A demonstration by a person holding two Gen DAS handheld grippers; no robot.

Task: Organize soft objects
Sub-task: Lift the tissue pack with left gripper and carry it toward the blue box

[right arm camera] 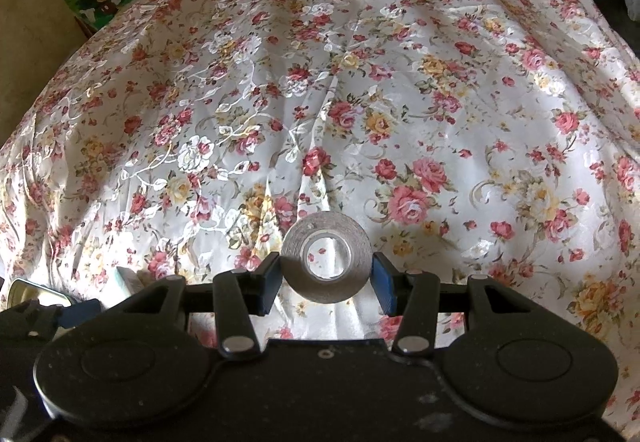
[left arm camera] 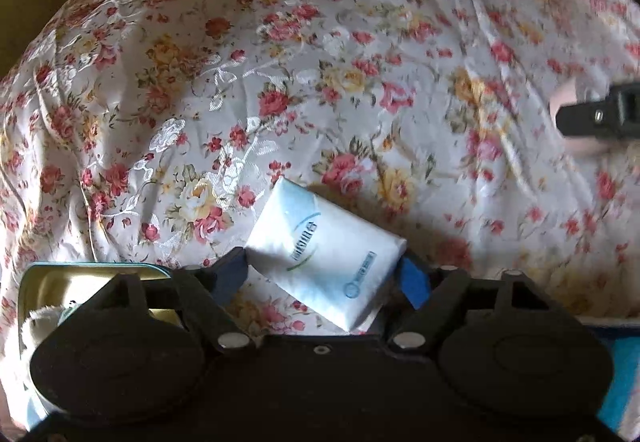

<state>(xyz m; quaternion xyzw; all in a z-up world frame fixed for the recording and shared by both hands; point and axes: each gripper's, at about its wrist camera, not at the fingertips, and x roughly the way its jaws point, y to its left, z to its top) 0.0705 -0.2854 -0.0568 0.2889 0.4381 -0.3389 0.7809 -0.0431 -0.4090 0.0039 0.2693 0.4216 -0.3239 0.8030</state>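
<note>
A floral cloth [right arm camera: 320, 90], white satin printed with pink, red and yellow roses, covers nearly the whole surface in both wrist views and lies in soft wrinkles. What is under it cannot be told.

At the near left edge of the cloth sits an open metal tin [left arm camera: 52, 282] with a teal rim, partly hidden behind the left tongs; something pale and fuzzy lies inside it.

The left tongs [left arm camera: 326, 274] hang low over the cloth. A white tissue pack [left arm camera: 324, 250] with blue print sits tilted between their blue pads, one corner at each pad. Whether the pads press on it or only frame it cannot be told.

The right tongs [right arm camera: 325, 272] point down at the cloth and are closed on a grey roll of tape [right arm camera: 325, 256]. The roll is held with its hole facing the camera, one blue pad touching each side of it, and it is lifted clear of the cloth.

In the left wrist view, the tip of the right tongs shows at the far right edge, blurred.
</note>
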